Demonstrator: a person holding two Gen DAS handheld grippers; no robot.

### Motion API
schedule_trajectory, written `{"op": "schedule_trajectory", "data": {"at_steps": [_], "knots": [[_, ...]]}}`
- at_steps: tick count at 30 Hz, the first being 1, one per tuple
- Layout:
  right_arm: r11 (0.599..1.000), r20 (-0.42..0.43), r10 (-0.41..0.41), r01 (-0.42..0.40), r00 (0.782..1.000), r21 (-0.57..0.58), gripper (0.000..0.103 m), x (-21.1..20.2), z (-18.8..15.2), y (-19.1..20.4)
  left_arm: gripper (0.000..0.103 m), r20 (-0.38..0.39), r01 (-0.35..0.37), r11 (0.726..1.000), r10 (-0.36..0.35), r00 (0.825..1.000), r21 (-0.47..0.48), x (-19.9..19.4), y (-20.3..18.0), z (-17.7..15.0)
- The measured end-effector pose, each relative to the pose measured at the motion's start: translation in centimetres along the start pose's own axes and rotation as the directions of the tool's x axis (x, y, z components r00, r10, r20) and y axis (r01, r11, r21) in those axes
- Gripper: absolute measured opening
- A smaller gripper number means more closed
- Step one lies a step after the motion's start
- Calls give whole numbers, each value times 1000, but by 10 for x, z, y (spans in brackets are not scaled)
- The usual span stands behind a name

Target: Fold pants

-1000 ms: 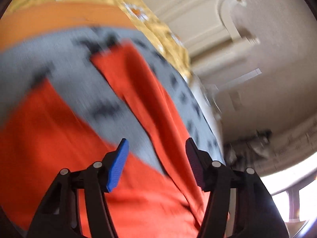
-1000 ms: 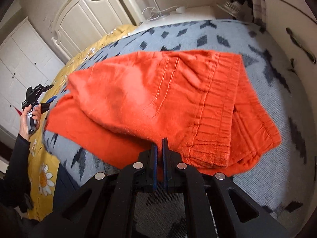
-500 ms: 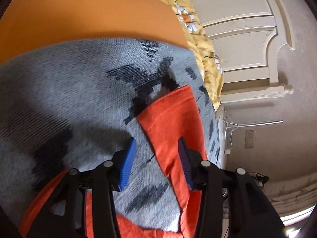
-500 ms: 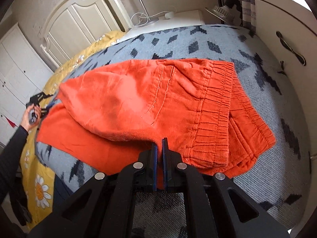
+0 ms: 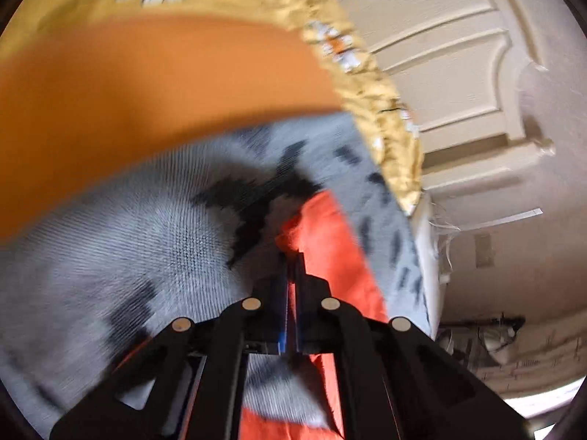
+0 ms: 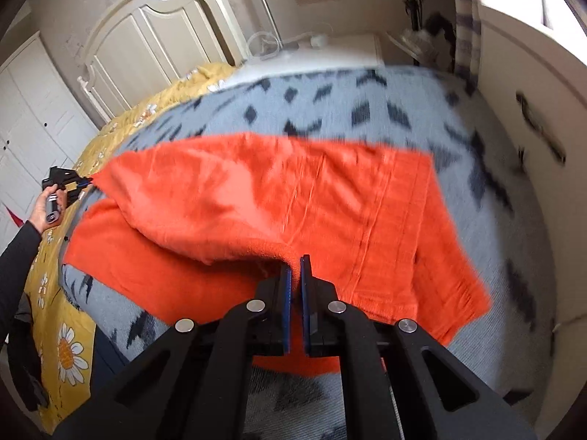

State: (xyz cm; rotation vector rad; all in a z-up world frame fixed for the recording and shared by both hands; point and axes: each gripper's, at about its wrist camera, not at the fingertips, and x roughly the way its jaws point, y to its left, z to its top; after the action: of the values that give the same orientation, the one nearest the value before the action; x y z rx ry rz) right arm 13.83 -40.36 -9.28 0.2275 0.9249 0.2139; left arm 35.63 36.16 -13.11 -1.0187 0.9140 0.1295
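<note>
Cloth is pinched in both of my tools. My left tool (image 5: 290,275) has its jaws pressed together on the corner of a leg of the orange pants (image 6: 279,198); my right tool (image 6: 295,275) is pressed together on a fold of the same pants near the crotch. The pants lie spread across the grey patterned blanket (image 6: 330,110) on the bed, one leg laid over the other, the waistband toward the right of the right wrist view.

My worry is the left grip: only a thin edge of the hem sits between the pads, so I judge a sharp pull could slip it free and drop the leg crooked. The blanket lies right under that corner, and the left wrist view is too blurred for me to tell whether a pinch of it is caught too; if so, it would drag along. If my two hands move unevenly, the layers could skew and the fold would come out wrinkled.

Counted: two tools, one pair of pants, one grey blanket, one yellow flowered quilt (image 6: 62,333) just beside it, one white headboard (image 6: 146,36).
</note>
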Motion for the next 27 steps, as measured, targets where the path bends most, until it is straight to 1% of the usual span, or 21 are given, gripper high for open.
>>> {"op": "schedule_trajectory", "data": {"at_steps": [1,3,5,6,7,10,11,13,14,16,18,19,21,23,24,25,26,27], "knots": [[1000,9,4,-4,1000,-3,5,-3,5,-3,3,0,-1,1000,1,1000,21,-20,-7,-3],[1000,28,-1,2,1000,-6,5,-10,14,-9,3,0,7,998,-8,1000,59,-47,-13,-14],[1000,43,-10,11,999,-14,5,-18,19,-15,3,8,18,996,-19,1000,90,-81,-7,-38],[1000,44,-10,11,999,-20,5,-20,19,-17,3,13,7,994,-8,1000,111,-94,1,-53],[1000,42,-13,14,999,-28,5,-21,16,-19,3,10,-7,993,6,1000,117,-102,11,-67],[1000,3,-12,12,1000,-24,5,-12,0,-27,3,-13,-10,998,11,1000,55,-116,64,-109],[1000,-16,-13,13,1000,-25,5,-7,-5,-29,3,-23,-16,999,17,1000,32,-114,82,-123],[999,-57,-21,19,998,-33,5,5,-16,-30,3,-49,-13,1000,12,999,-7,-104,108,-138],[999,-69,-25,23,997,-35,5,10,-19,-30,3,-65,-6,999,4,998,-34,-98,119,-143],[999,-71,-29,27,997,-30,5,14,-19,-30,3,-69,12,998,-16,998,-58,-93,128,-143],[1000,-41,-27,26,999,-15,5,6,-12,-31,3,-28,49,997,-51,998,-63,-105,122,-135],[1000,-2,-16,16,1000,-5,5,-8,-4,-31,3,5,92,994,-92,996,-53,-121,113,-130],[1000,46,-4,4,999,-1,5,-28,4,-31,3,47,128,992,-127,991,-19,-146,104,-130],[999,74,-35,36,997,-11,5,-42,8,-33,3,60,128,992,-128,990,12,-160,100,-133],[998,62,-62,64,996,-21,5,-41,7,-35,3,45,123,992,-124,991,12,-158,103,-136],[997,41,-69,70,997,-23,5,-36,4,-38,3,21,105,994,-105,994,7,-152,108,-139],[997,19,-74,74,997,-19,5,-30,1,-42,3,-16,75,997,-75,997,-14,-141,120,-145],[996,-15,-83,83,996,-16,5,-21,-6,-47,3,-36,67,997,-68,997,-36,-135,131,-150]]}}
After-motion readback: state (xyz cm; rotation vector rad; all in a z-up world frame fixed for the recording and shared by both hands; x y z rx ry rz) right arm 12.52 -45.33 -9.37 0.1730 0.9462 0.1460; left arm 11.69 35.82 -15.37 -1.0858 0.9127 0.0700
